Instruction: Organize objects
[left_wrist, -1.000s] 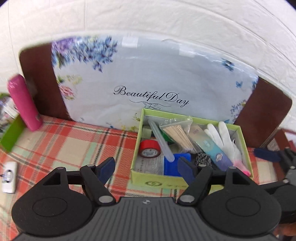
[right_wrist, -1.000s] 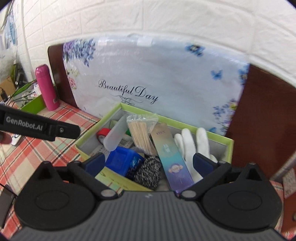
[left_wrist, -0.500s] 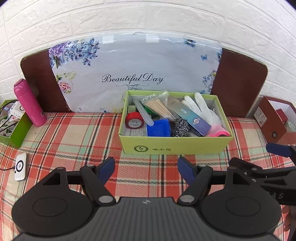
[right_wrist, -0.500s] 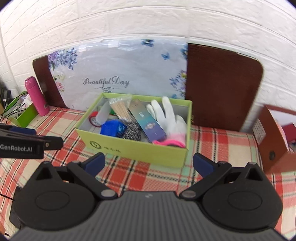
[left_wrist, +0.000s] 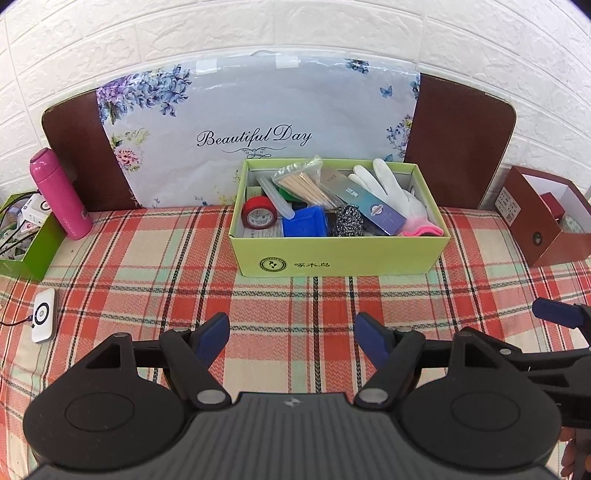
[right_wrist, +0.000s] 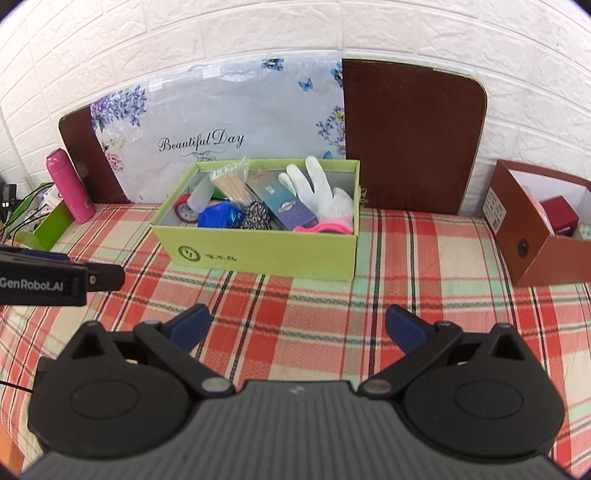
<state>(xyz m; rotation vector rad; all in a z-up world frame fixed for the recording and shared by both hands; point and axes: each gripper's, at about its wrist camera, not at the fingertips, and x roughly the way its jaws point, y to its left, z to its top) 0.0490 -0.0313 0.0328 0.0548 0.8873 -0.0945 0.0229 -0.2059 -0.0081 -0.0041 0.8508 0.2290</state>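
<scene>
Hand-held grippers, left (left_wrist: 291, 334) and right (right_wrist: 298, 325), wide apart, empty above tablecloth (left_wrist: 147, 280).

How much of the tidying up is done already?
Looks mostly done: the green box already holds the red tape, blue block, white glove and more. In hand: nothing; the left gripper and right gripper are both open and empty over the plaid cloth. Left: possibly nothing; only a pink bottle stands outside.

Both tongs pulled back from green box (left_wrist: 340, 254): left tongs (left_wrist: 291, 341) and right tongs (right_wrist: 297, 325) now hang over bare plaid table (left_wrist: 147, 280), box well ahead.
</scene>
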